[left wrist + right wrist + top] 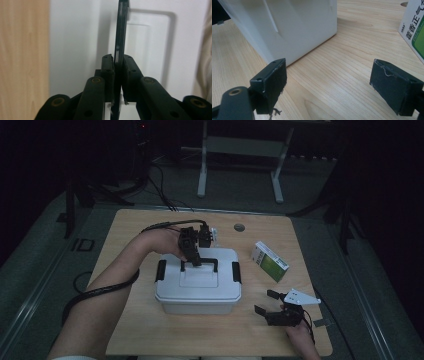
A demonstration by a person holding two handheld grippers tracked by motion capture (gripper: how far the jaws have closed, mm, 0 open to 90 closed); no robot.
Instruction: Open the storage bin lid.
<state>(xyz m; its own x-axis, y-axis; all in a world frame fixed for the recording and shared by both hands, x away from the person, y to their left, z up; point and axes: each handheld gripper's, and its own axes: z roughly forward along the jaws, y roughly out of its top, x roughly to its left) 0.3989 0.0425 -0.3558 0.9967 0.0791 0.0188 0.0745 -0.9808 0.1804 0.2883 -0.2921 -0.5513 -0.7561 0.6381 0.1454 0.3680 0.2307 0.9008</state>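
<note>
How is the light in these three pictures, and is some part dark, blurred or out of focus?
High view: dim overall, the room behind the table nearly black, the white box brightest. Left gripper view: bright, washed-out white lid; the black handle, clamped by the left hand-held gripper, looks soft, and the right edge is blurred. Right gripper view: even light, sharp wood grain, the green carton cut off at the edge.

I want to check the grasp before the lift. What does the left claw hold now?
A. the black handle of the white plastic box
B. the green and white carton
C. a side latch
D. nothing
A: the left claw is shut on the black handle of the white plastic box.
</note>
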